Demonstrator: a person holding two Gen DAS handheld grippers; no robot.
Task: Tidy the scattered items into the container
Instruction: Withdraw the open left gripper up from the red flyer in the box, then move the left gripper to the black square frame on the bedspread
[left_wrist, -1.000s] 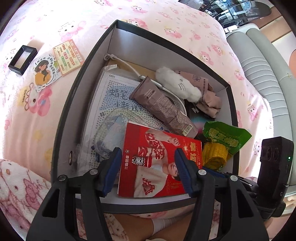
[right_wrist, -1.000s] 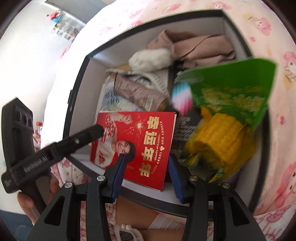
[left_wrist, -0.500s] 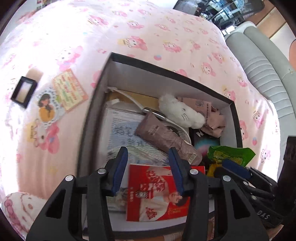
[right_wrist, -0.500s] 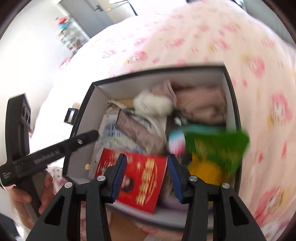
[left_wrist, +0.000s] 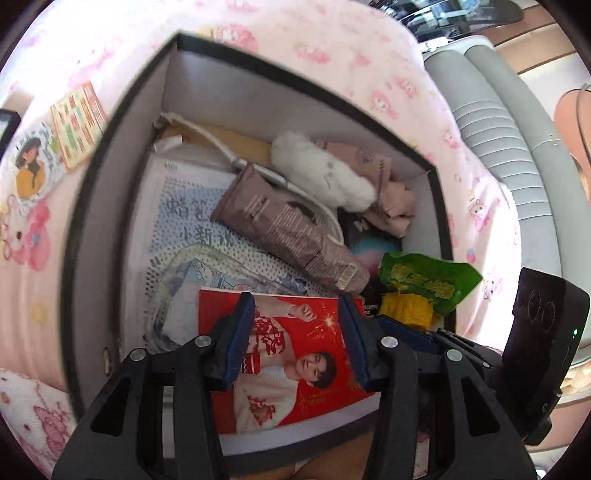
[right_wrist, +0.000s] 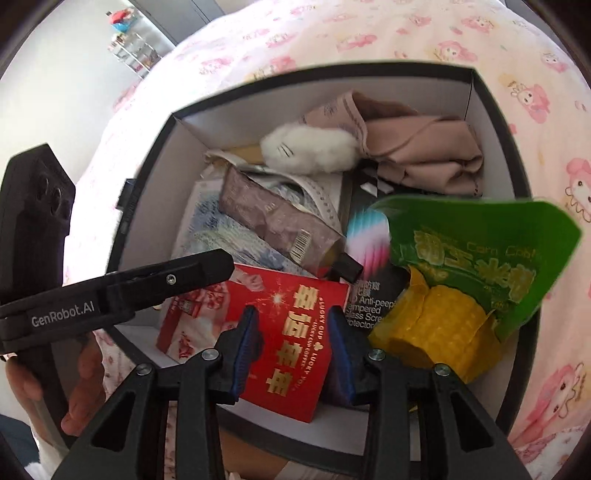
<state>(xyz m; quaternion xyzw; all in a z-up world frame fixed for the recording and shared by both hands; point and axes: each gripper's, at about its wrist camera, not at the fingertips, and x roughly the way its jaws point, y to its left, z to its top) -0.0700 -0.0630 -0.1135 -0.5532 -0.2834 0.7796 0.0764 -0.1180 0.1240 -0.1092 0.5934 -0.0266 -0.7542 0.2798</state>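
A black box (left_wrist: 92, 206) with white inner walls sits on the pink bedding and holds several items. Among them are a red packet (left_wrist: 295, 369), a brown pouch (left_wrist: 284, 229), a white plush (left_wrist: 321, 173), a folded pink cloth (right_wrist: 424, 155) and a green corn pack (right_wrist: 461, 273). My left gripper (left_wrist: 297, 332) hovers over the red packet, jaws opening, nothing between them. My right gripper (right_wrist: 293, 343) hangs above the same packet (right_wrist: 295, 332) near the box's front wall, jaws closing on nothing. Each gripper shows at the edge of the other's view.
Outside the box, on the bedding to its left, lie a colourful card (left_wrist: 77, 122), a cut-out sticker of a girl (left_wrist: 33, 166) and a small black frame (left_wrist: 7, 122). A grey ribbed cushion (left_wrist: 509, 155) runs along the far right. A hand (right_wrist: 81, 387) holds the left gripper.
Both cameras drew back from the box half a second ago and are nearer it again now. Both grippers' jaws stand narrower than a second ago. The green corn pack lies a little lower in the box.
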